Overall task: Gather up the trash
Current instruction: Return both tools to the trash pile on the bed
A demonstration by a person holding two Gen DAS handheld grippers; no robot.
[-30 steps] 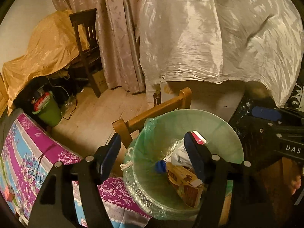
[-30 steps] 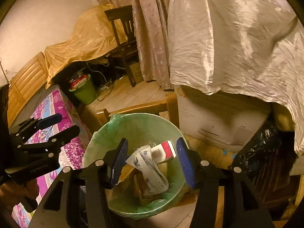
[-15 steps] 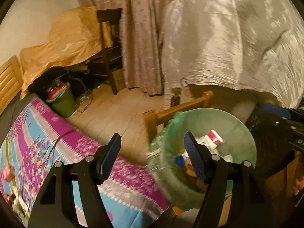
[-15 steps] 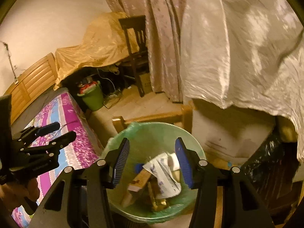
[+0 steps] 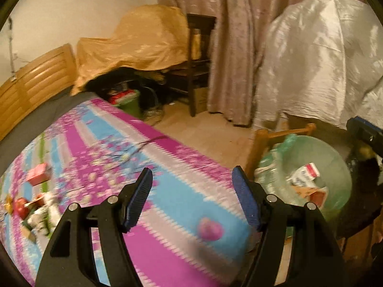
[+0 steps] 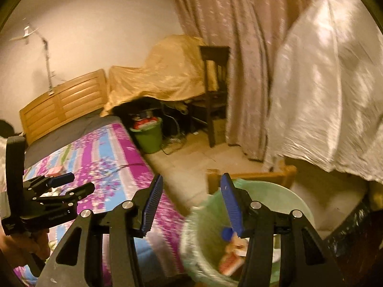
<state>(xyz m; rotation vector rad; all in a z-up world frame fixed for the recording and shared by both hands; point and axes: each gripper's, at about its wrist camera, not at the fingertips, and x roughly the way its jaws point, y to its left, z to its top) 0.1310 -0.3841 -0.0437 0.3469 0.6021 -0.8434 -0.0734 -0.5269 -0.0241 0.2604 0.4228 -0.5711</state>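
A dim bedroom is shown, with pink curtains [image 5: 229,47] at the back, a tan-draped heap [image 5: 134,45] beside a dark chair [image 5: 198,64], and a white sheet [image 5: 318,67] over furniture on the right. A bed [image 5: 134,167] with a purple, blue and white cover fills the lower left; its wooden headboard [image 6: 62,105] is seen against the wall.

Just off the bed's right edge, a bin [image 5: 332,160] lined with a pale green bag is set against a wooden frame [image 5: 282,134]. Inside it a red-and-white carton [image 5: 308,172], crumpled paper and an orange-red box [image 5: 318,195] are seen; in the right wrist view a blue cap [image 6: 226,233] lies among them. A second, green bucket [image 6: 148,136] at the bed's far corner is heaped with red items.

Near the bed's left edge a pink box [image 5: 38,173], an apple [image 5: 20,204] and blurred scraps are left.

The left gripper [image 5: 192,198] is held over the bed, its fingers spread wide and empty. The right gripper [image 6: 191,203] is held at the bin's rim, fingers likewise apart, with nothing between them.
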